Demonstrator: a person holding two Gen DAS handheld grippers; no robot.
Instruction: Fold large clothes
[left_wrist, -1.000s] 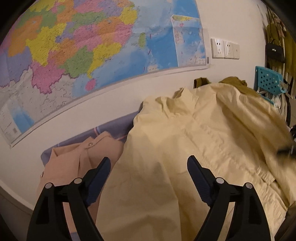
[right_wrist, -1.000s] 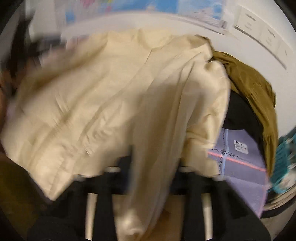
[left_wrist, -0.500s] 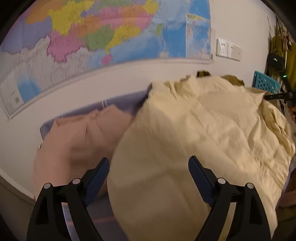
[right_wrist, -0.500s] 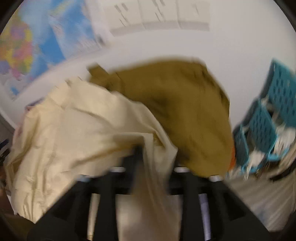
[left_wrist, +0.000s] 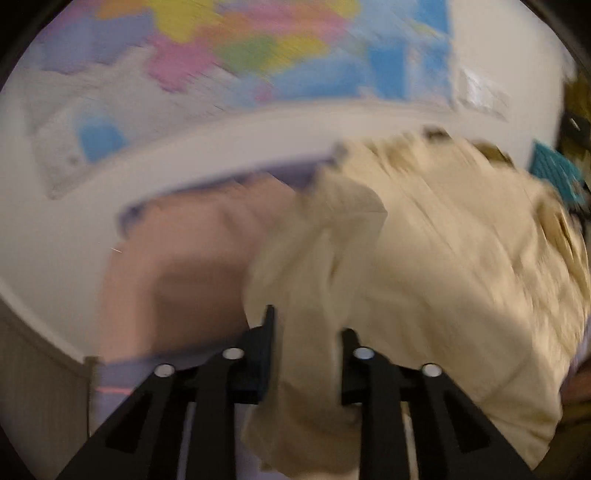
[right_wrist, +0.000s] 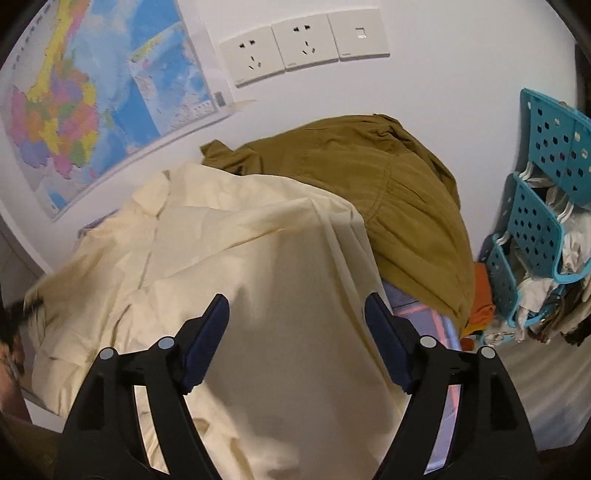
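A large cream shirt (left_wrist: 443, 258) lies spread over the bed. My left gripper (left_wrist: 306, 332) is shut on a bunched fold of it at its left side; the view is blurred. In the right wrist view the same cream shirt (right_wrist: 258, 277) lies below my right gripper (right_wrist: 295, 314), which is open and empty above a folded-over flap. A pink garment (left_wrist: 192, 266) lies to the left of the cream shirt. An olive-brown garment (right_wrist: 388, 184) lies heaped behind it against the wall.
A lilac sheet (right_wrist: 424, 314) covers the bed. A wall map (right_wrist: 92, 103) and sockets (right_wrist: 303, 44) are on the white wall behind. Teal perforated baskets (right_wrist: 543, 221) with clothes stand at the right. An orange cloth (right_wrist: 480, 306) sits by them.
My left gripper was open over the cream shirt and has shut on a fold of it. My right gripper held cream fabric and has let go, now open.
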